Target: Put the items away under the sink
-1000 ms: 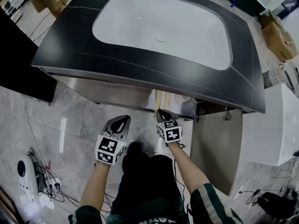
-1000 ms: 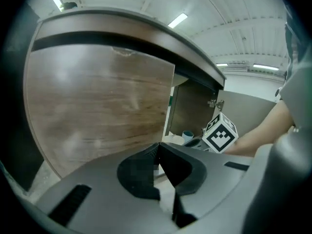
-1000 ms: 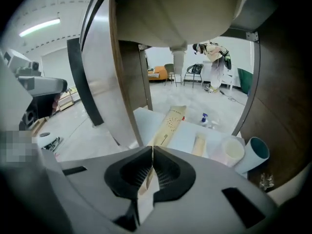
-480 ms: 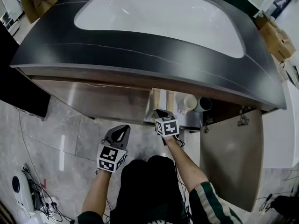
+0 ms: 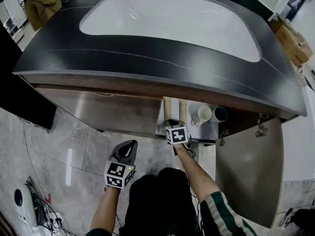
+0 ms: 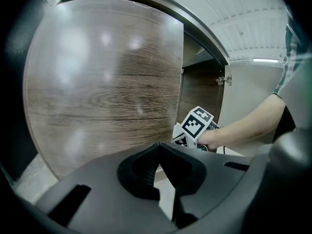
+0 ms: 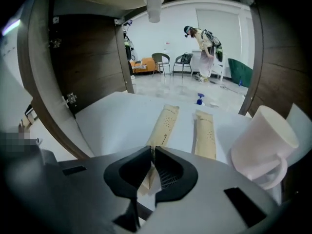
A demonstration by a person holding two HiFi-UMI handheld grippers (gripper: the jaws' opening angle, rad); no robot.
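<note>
Floor: glossy grey marbled tile [image 5: 64,141], with bright reflections of overhead light. Vanity: dark grey stone countertop [image 5: 147,53], white oval basin [image 5: 167,18], brown wood-grain cabinet door [image 6: 107,82]. Brown cardboard boxes [image 5: 288,36] at far right. Through the cabinet: white wall [image 7: 161,28], dark chairs [image 7: 163,62], orange seat [image 7: 142,65].

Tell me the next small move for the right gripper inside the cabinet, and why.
Probably open the right gripper and let go of the tan packet. Its jaws pinch the packet's near end, and the packet already seems to lie flat on the white cabinet shelf, beside a second packet and apart from the white mug.
</note>
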